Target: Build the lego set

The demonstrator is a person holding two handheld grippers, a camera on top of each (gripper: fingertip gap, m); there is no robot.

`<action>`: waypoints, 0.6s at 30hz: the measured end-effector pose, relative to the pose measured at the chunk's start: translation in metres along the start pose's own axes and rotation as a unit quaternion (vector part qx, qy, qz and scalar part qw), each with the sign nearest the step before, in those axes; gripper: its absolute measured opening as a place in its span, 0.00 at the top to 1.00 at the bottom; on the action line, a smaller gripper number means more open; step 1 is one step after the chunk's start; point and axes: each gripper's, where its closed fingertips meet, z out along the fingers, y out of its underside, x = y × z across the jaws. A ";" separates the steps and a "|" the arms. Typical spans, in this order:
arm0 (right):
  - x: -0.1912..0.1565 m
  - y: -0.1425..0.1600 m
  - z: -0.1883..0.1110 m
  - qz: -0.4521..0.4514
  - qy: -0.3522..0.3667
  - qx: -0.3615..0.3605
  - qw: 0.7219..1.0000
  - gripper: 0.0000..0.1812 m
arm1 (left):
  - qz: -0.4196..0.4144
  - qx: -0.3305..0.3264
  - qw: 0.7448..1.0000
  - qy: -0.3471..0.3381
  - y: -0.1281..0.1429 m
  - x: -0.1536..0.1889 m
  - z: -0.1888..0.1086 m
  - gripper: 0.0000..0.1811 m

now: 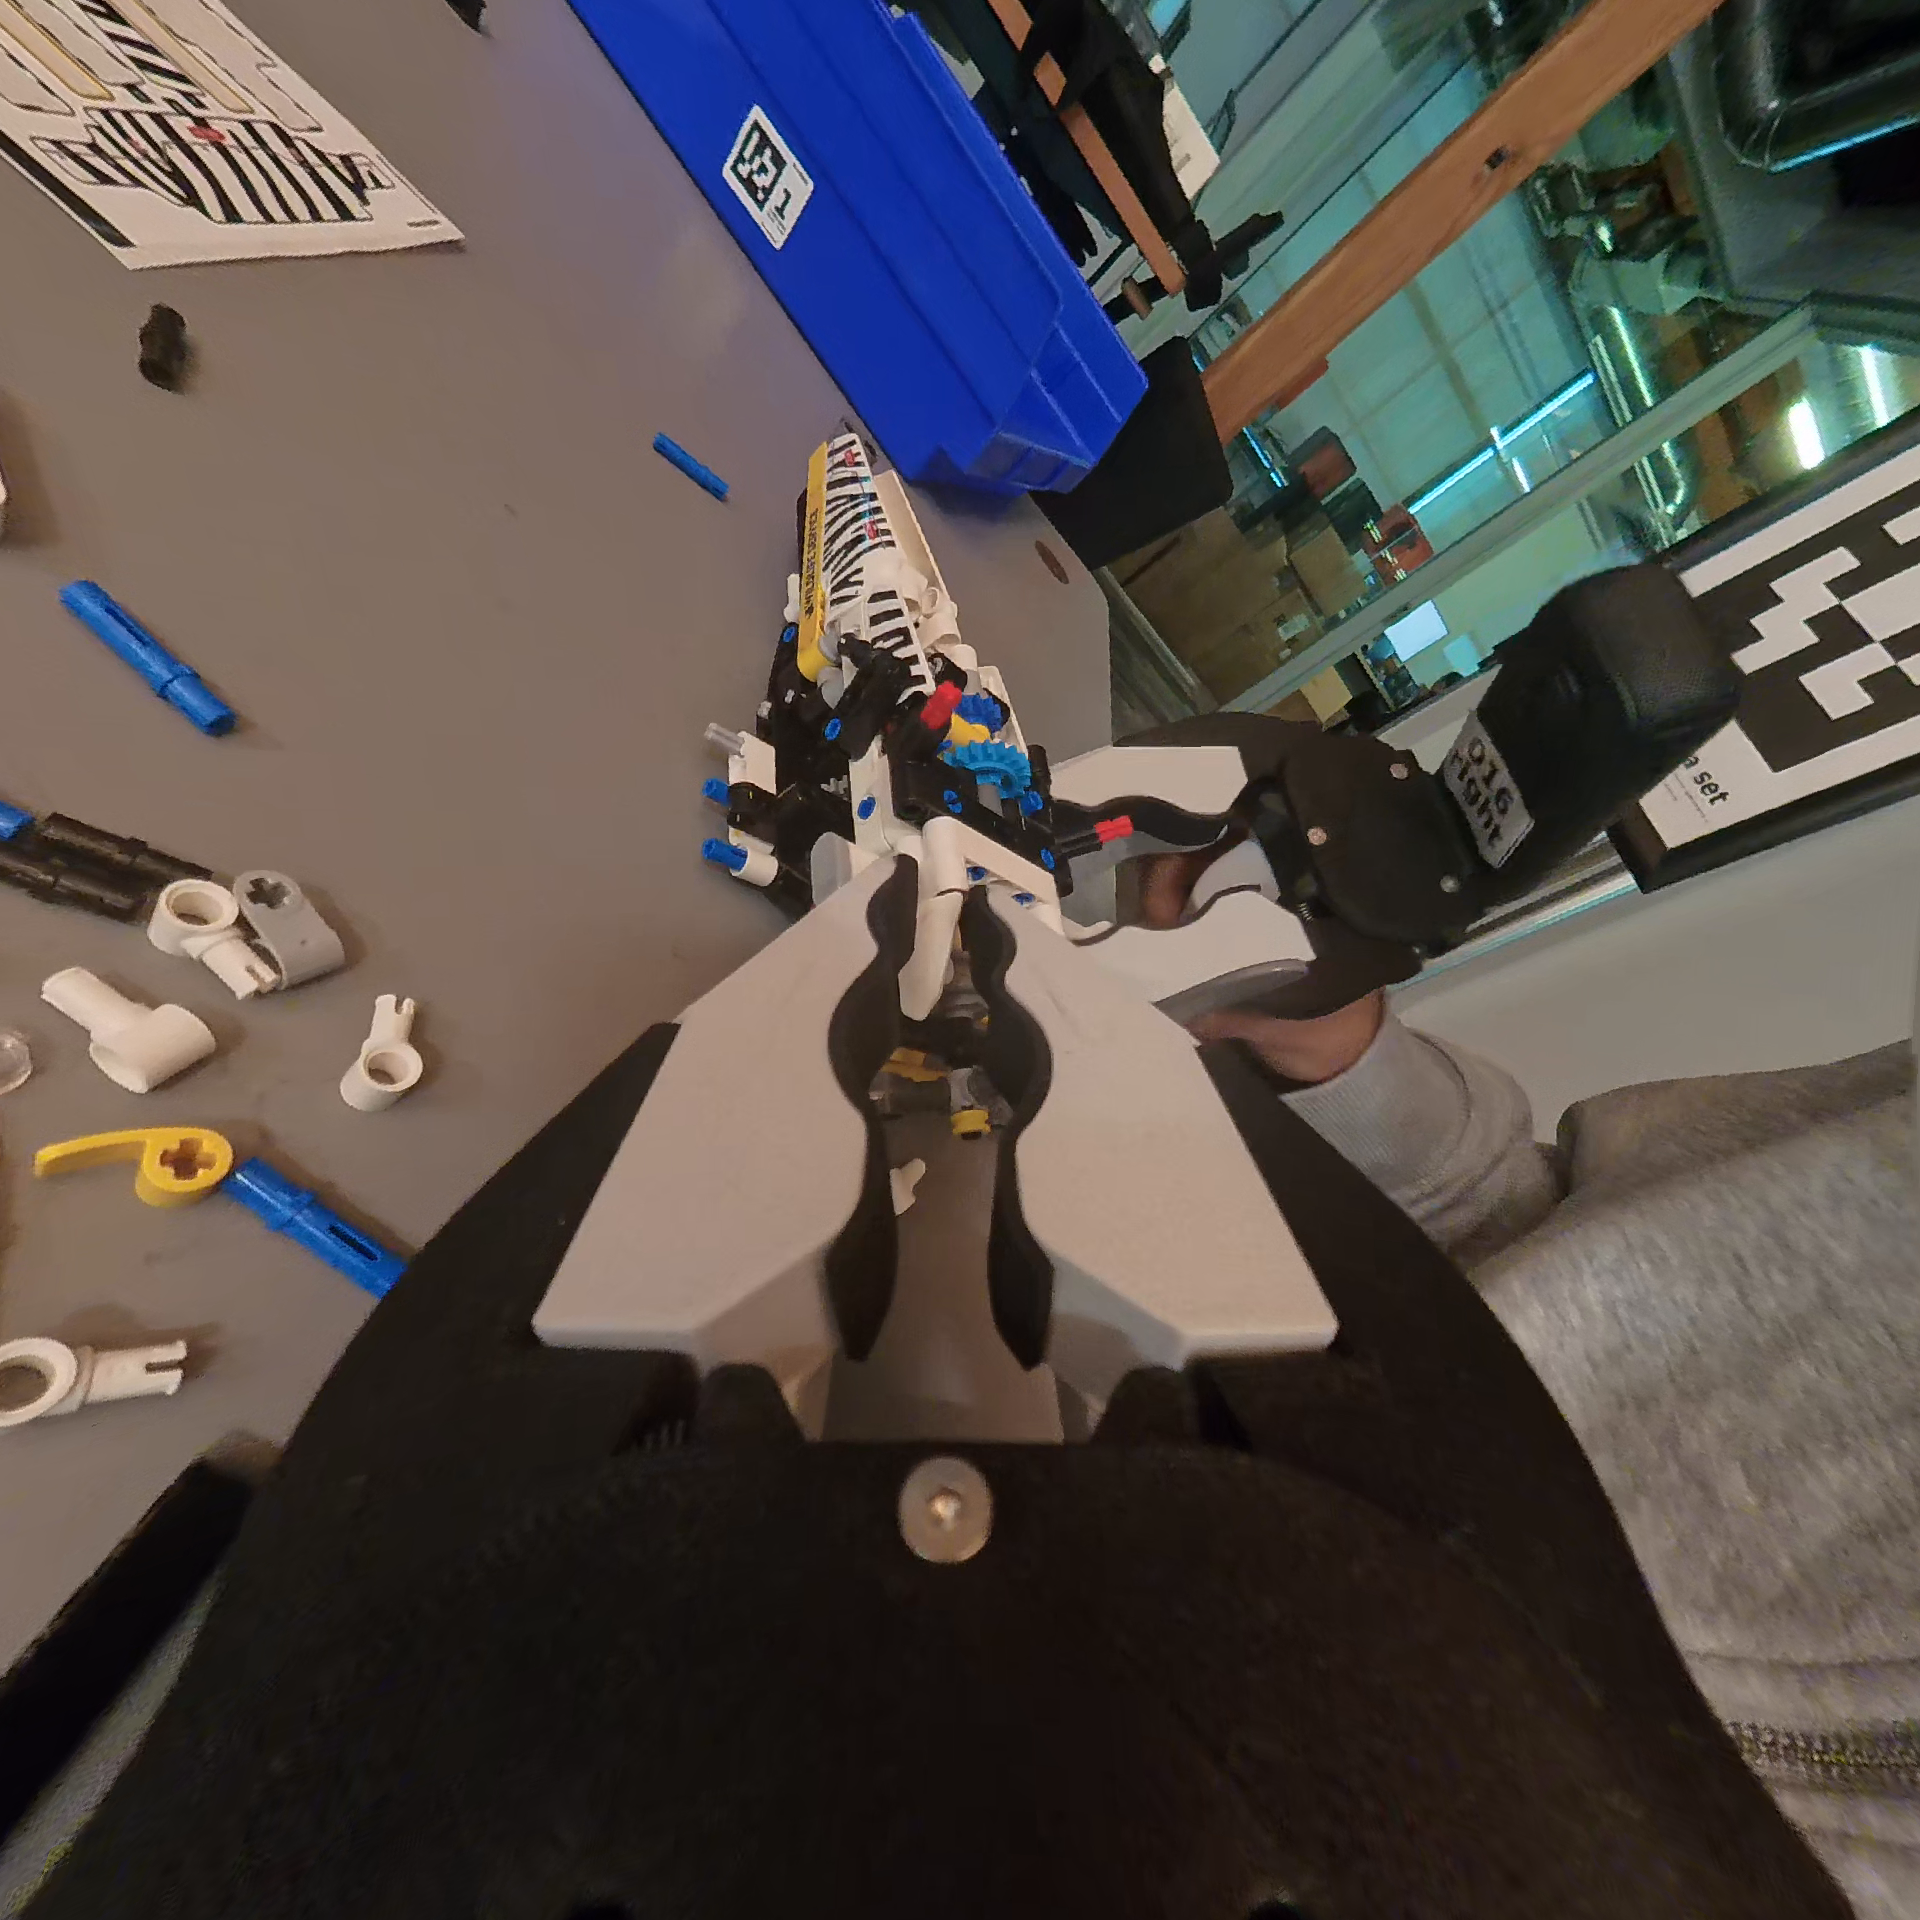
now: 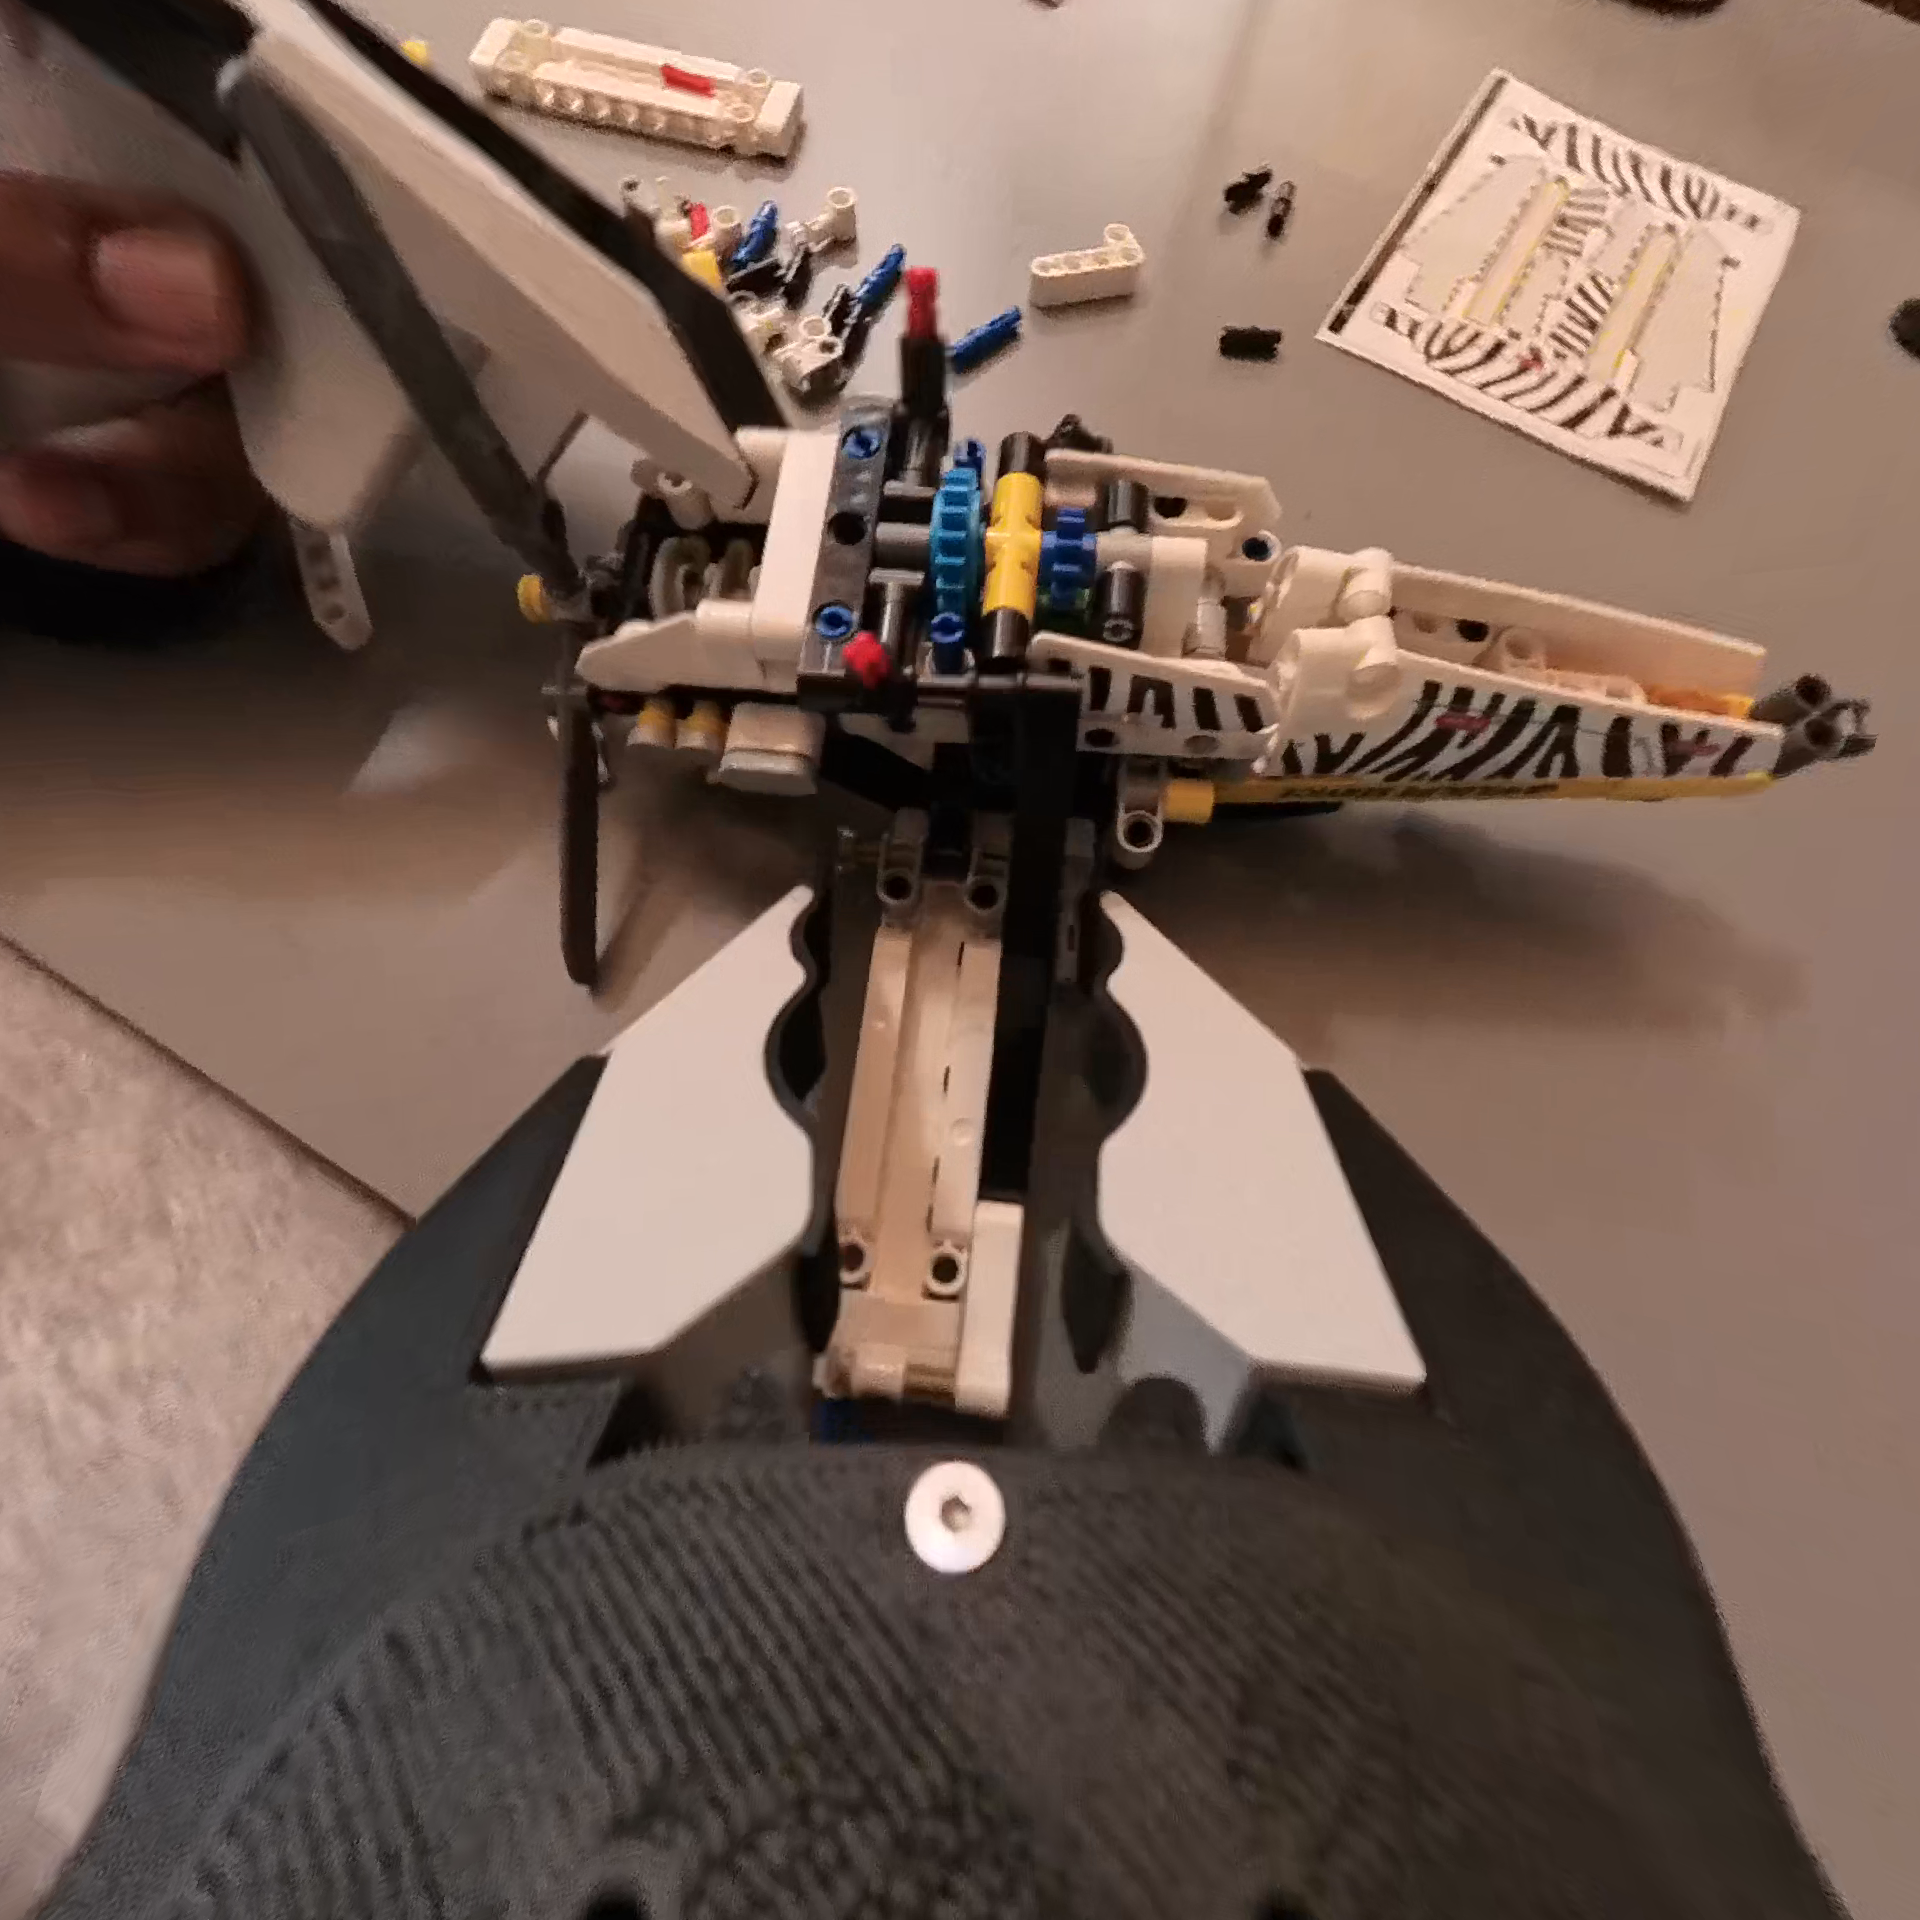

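Gripping lego model point(image 2: 935, 623) just above grey table point(image 2: 1351, 987) | left gripper point(image 1: 940, 914) clamped on white nose end | right gripper point(image 2: 951, 935) closed on white-and-black side beam | loose pieces point(image 1: 239, 935) nearby

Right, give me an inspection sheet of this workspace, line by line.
Surface: grey table, bare near the model.
Job's things: part-built lego model with zebra-striped panels, gripped at two ends; sticker sheet.
Clutter: loose blue pins, white connectors, yellow piece, white beam, blue bin.
Grippers: left gripper and right gripper both closed on the model.
Cables: nothing seen.
Surroundings: glass partition, a person's grey sleeve.
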 end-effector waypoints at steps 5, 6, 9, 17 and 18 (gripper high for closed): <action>-0.002 -0.006 -0.003 -0.007 -0.010 0.034 0.999 0.79 | 0.001 -0.001 1.000 -0.002 0.000 -0.001 0.000 0.96; -0.002 -0.006 -0.002 -0.005 -0.009 0.033 0.999 0.79 | 0.001 -0.002 1.000 -0.001 0.000 -0.001 0.000 0.96; -0.003 -0.005 0.000 0.002 0.001 0.032 0.999 0.76 | 0.000 -0.002 1.000 0.002 0.001 0.001 0.001 0.96; -0.006 -0.012 -0.005 0.066 0.003 0.076 0.995 0.72 | 0.001 -0.004 1.000 0.001 0.002 0.001 0.001 0.96; -0.007 -0.014 -0.004 0.078 -0.002 0.084 0.993 0.71 | 0.001 -0.004 1.000 0.001 0.002 0.001 0.001 0.96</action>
